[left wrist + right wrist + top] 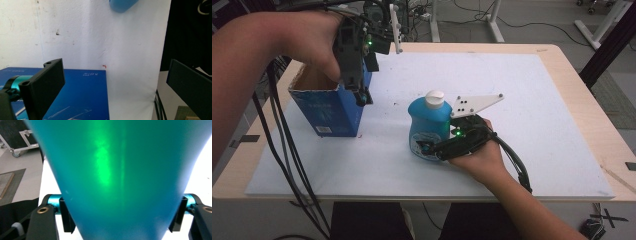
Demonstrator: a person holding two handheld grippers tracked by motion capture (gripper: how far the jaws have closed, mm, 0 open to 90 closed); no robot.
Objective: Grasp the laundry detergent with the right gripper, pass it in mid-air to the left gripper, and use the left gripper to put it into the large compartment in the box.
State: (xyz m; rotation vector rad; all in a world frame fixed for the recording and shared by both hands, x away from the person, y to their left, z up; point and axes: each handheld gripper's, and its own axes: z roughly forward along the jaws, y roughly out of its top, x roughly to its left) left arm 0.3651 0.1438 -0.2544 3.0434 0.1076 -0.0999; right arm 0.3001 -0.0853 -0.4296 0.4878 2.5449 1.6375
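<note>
Blue bottle (429, 131) held upright by the right tool (435, 148) on the worktop (562, 65).
The bottle's base is clamped between the right tool's jaws; left of the bottle, the left tool (362, 97) is held open-jawed above the blue box (332, 112).

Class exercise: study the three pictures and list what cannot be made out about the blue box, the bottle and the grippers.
- Blue box contents: high view, hidden by the left gripper and hand.
- Bottle label text: high view, too small; right gripper view, too close.
- Bottle cut off by the top edge in the left gripper view.
</note>
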